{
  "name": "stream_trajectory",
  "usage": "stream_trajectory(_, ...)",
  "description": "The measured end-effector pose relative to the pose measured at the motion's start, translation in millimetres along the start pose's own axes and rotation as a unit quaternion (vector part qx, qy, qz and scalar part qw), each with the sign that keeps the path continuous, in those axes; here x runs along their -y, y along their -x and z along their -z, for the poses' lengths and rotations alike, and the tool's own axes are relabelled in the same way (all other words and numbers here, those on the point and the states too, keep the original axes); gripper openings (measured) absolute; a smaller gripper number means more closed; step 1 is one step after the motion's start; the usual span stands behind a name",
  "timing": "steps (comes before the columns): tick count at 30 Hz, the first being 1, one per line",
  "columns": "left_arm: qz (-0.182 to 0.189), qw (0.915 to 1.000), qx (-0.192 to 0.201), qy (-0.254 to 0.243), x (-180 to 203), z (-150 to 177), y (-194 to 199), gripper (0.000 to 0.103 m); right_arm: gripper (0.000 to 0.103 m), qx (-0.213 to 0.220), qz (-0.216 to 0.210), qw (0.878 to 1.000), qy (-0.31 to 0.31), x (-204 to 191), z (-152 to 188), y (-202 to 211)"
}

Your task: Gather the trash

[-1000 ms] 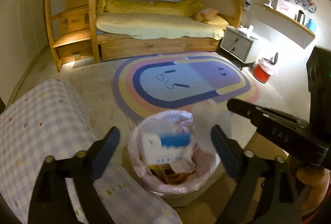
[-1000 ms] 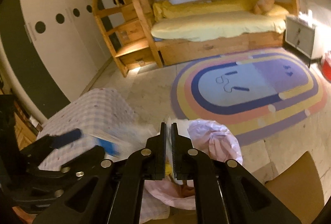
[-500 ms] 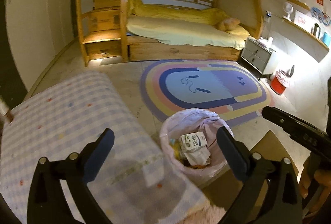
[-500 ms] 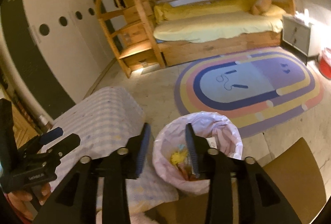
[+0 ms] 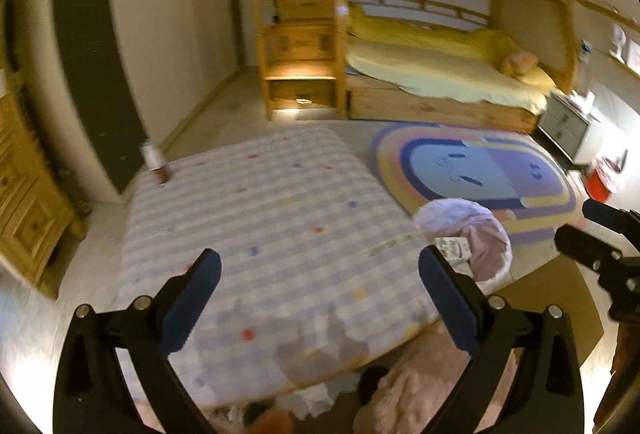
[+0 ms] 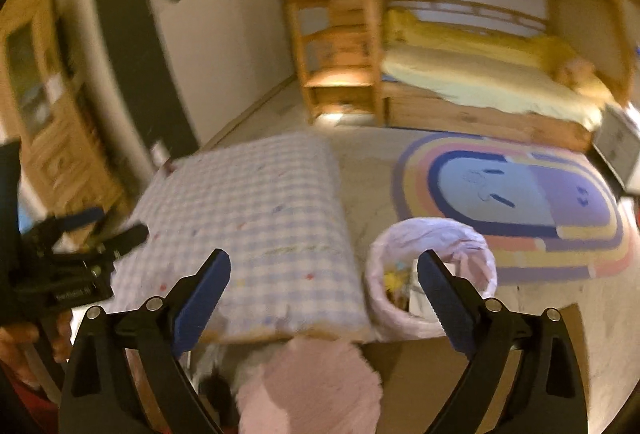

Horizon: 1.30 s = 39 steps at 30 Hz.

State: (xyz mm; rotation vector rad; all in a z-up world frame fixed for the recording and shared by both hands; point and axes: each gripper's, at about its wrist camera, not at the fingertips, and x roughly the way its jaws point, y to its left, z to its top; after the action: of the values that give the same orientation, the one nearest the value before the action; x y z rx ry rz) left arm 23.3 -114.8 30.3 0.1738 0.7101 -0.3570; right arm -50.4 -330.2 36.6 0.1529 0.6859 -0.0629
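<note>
**Inspector A:** We record the left gripper [image 5: 320, 274], black with blue pads, standing wide with nothing between its fingers. The right gripper [image 6: 324, 276], of the same make, has just been opening and now stands equally wide and empty. Agreed?

**Inspector B:** Agreed. Just beyond both lies the lilac-and-white checked tablecloth [image 5: 260, 218] with scattered coloured dots, bare across most of its surface. To its right, on the floor, stands the round bin lined with a pale pink plastic bag [image 6: 432, 266]; we see a white carton and yellow scraps inside it.

**Inspector A:** Then where is the remaining trash?

**Inspector B:** We judge it to be the small bottle with a white cap and dark lower half [image 5: 154, 163], upright at the far left corner of the cloth, very near the edge.

**Inspector A:** That is our main concern. A wide approach could clip it and tip it off to the floor. It is also blurred, so we cannot tell whether it is sealed; a spill on the cloth is possible.

**Inspector B:** We add two more. The bag's rim [image 5: 460, 209] sags, so a release from the table side may catch the lip. Pale crumpled scraps below the near table edge [image 5: 308, 398] could be overlooked; we cannot tell what they are.
</note>
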Motion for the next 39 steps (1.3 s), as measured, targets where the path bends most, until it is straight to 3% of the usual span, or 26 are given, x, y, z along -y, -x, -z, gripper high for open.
stream_trajectory(5,-0.066,0.9968,0.011,0.045,-39.2,17.1,46.5,0.096,0.094,0.021,-0.039,0.998,0.043,-44.2,-3.1,25.7)
stream_trajectory(12,-0.139,0.9881,0.004,0.066,-71.7,43.2,82.6,0.096,0.094,0.033,-0.049,0.995,0.086,-85.1,-2.8,53.0)
stream_trajectory(20,-0.152,0.9846,0.003,0.086,-87.6,51.2,101.9,0.096,0.094,0.022,-0.052,0.993,0.103,-99.9,2.6,59.3)
stream_trajectory(39,-0.148,0.9856,0.002,0.082,-84.1,55.7,101.9,0.096,0.094,0.016,-0.052,0.994,0.098,-98.6,11.2,59.6)
